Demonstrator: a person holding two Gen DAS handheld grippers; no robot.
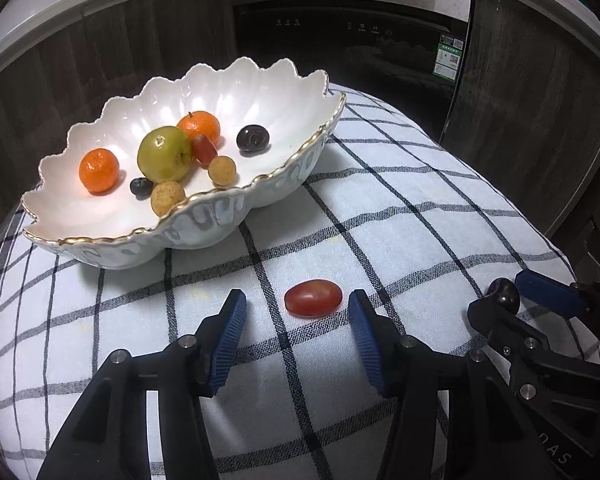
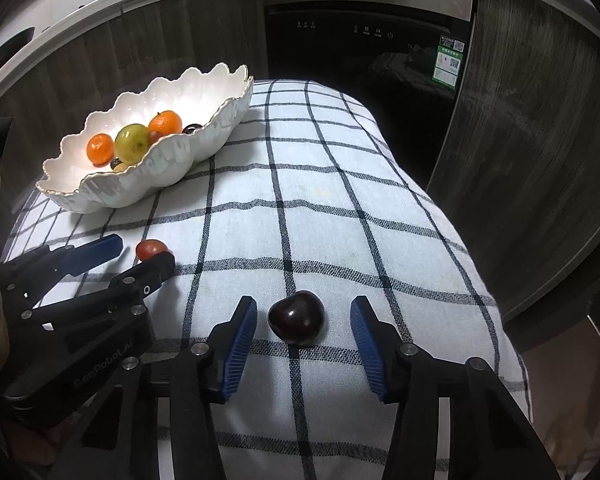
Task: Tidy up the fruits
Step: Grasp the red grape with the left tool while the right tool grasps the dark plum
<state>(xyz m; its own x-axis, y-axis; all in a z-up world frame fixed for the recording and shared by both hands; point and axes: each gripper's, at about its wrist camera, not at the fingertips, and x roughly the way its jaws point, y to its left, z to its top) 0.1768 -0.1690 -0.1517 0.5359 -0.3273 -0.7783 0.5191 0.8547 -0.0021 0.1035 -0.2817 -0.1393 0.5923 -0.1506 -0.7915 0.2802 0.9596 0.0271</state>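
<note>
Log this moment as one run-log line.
left gripper: open around red grape | right gripper: open around dark cherry | bowl: fruit inside

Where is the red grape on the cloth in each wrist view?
Left wrist view: red grape lies low centre on the checked cloth, between the left gripper pads, apart from both.
Right wrist view: the grape sits at left, partly behind the left gripper.
Shared landmark: the white scalloped bowl, upper left in both.
</note>
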